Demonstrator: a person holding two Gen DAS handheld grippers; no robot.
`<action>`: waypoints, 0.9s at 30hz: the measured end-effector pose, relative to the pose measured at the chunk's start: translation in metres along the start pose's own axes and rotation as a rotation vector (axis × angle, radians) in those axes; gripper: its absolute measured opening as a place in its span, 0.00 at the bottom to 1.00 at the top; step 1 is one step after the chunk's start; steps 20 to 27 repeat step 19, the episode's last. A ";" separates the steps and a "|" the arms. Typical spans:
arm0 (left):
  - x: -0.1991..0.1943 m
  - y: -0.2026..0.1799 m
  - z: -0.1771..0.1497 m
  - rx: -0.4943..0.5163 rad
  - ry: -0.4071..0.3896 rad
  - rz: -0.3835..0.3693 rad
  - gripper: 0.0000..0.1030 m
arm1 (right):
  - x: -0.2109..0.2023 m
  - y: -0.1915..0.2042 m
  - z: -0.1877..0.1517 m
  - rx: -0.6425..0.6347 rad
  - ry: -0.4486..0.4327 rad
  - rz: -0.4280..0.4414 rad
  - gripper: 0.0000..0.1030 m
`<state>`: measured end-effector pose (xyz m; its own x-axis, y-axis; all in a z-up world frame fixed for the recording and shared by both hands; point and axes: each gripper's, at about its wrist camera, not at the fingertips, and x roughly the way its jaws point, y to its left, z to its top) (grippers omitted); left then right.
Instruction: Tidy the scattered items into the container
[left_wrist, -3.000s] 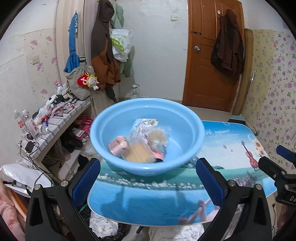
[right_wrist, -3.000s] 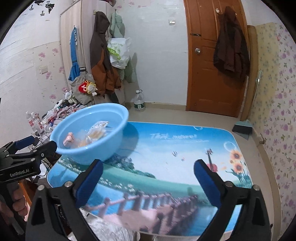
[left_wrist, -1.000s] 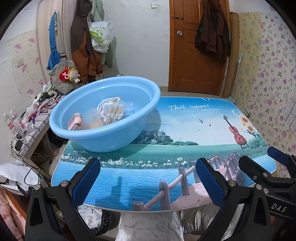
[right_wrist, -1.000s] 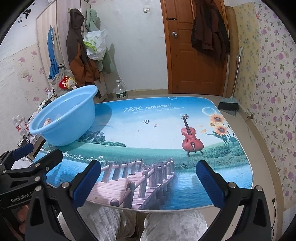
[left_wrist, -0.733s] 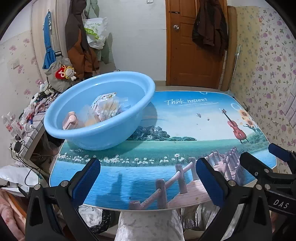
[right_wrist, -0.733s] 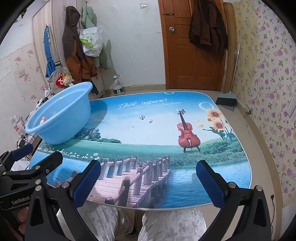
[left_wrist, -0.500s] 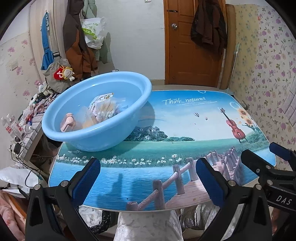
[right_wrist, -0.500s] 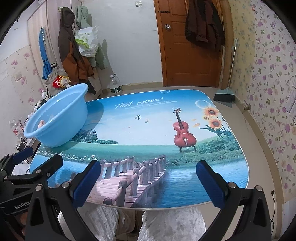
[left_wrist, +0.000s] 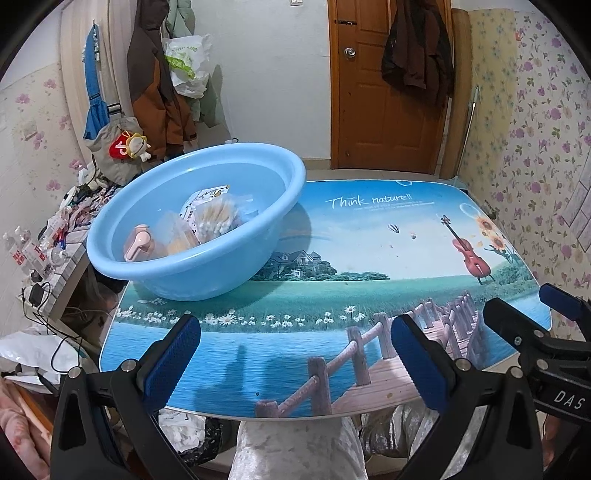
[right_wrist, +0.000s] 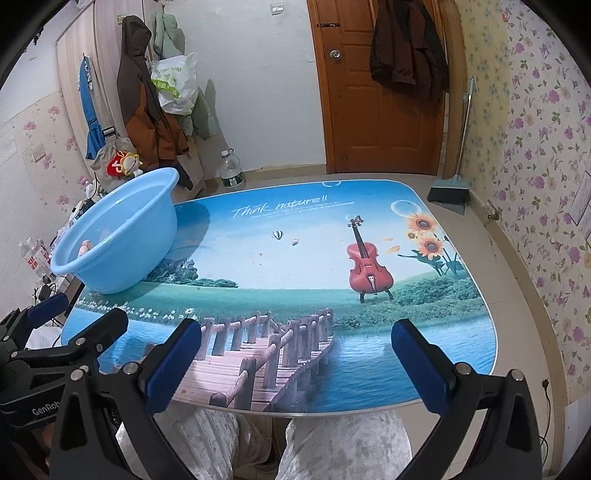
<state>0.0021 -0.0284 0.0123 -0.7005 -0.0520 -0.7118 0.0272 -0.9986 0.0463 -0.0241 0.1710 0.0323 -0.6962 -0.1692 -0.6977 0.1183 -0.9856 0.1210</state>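
Light-blue basin (left_wrist: 207, 236) on desk (left_wrist: 332, 295) far-left corner, pink item (left_wrist: 138, 245) and seemingly cotton-swab packets (left_wrist: 218, 219) inside, left claw (left_wrist: 295, 354) and right claw (right_wrist: 295, 354) wide open, empty, near desk edge

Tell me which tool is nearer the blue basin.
Left. The left tool sits just in front of the blue basin; the right tool is off to the basin's right, further away.

A small room with floral wallpaper and a wooden door.
A dark jacket (right_wrist: 406, 48) hangs on the door (right_wrist: 380, 92); coats (right_wrist: 147, 103) and a plastic bag (right_wrist: 173, 86) hang by the white wall (right_wrist: 258, 92). A broom (right_wrist: 452, 184) leans on the flowered wallpaper (right_wrist: 535, 147); a water bottle (right_wrist: 231, 170) stands on the tiled floor (right_wrist: 517, 295).
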 end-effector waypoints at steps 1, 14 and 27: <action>0.000 0.000 0.000 0.000 -0.001 0.000 1.00 | 0.000 0.000 0.000 0.000 0.000 0.001 1.00; -0.007 0.002 0.000 -0.006 -0.020 0.002 1.00 | -0.005 0.002 0.000 -0.004 -0.008 0.005 1.00; -0.009 0.001 0.000 -0.001 -0.028 0.003 1.00 | -0.006 0.003 -0.001 -0.005 -0.012 0.005 1.00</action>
